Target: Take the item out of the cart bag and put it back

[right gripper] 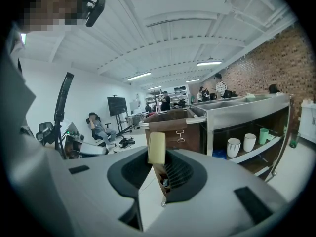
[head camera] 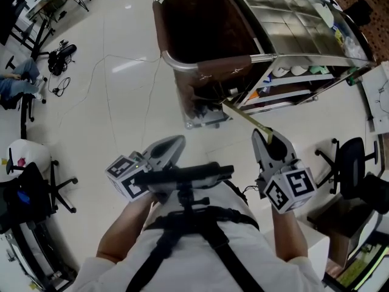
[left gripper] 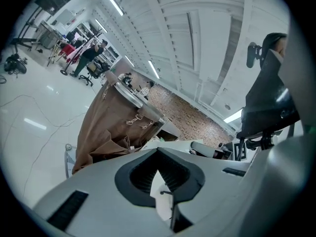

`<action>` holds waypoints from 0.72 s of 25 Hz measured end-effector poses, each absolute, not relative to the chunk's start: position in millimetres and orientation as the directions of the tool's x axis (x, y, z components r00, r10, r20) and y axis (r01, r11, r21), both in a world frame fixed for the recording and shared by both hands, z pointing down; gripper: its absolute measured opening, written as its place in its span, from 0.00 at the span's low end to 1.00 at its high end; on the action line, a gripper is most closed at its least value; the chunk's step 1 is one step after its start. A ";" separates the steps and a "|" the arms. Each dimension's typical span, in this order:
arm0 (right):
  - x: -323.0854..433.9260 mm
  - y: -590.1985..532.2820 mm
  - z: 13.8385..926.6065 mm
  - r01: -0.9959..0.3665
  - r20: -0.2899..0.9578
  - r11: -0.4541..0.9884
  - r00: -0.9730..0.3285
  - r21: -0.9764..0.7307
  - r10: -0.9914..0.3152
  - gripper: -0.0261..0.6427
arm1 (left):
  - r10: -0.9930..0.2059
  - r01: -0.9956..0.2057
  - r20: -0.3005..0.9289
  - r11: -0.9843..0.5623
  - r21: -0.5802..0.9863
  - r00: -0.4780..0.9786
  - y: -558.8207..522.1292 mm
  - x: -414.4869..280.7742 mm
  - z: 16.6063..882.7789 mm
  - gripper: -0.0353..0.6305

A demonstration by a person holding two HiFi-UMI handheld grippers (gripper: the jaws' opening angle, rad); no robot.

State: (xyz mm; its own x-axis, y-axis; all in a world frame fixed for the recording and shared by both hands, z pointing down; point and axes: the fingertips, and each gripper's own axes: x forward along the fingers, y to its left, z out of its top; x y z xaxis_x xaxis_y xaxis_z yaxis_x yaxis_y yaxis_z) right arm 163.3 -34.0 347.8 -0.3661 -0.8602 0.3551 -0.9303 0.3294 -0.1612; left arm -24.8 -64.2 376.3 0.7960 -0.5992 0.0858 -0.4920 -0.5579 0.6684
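Head view: on a glossy white workshop floor [head camera: 79,126], the brown fabric cart bag [head camera: 200,29] hangs from a steel-tube frame ahead of both grippers. The right gripper [head camera: 267,137] is clamped on a thin, pale-yellow strip [head camera: 243,114] outside the bag.

Left gripper view: the left gripper [left gripper: 158,152] has its jaws together, empty, the bag ahead-left.

Right gripper view: ribbed black pads [right gripper: 175,174] pinch the flat strip, pale cups [right gripper: 233,147] shelved ahead-right.
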 end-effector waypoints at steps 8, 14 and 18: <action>165.7 -25.9 344.9 -0.932 0.350 0.318 -0.361 -0.176 -0.864 0.15 | -0.618 -0.504 0.078 -0.555 0.662 0.782 -67.6 -31.1 373.8 0.06; 172.5 -21.1 344.6 -0.937 0.346 0.297 -0.344 -0.181 -0.873 0.15 | -0.601 -0.496 0.085 -0.562 0.662 0.795 -66.2 -24.6 375.6 0.06; 174.5 -20.5 345.5 -0.939 0.347 0.294 -0.340 -0.181 -0.874 0.15 | -0.584 -0.483 0.083 -0.573 0.661 0.807 -63.4 -17.4 374.9 0.06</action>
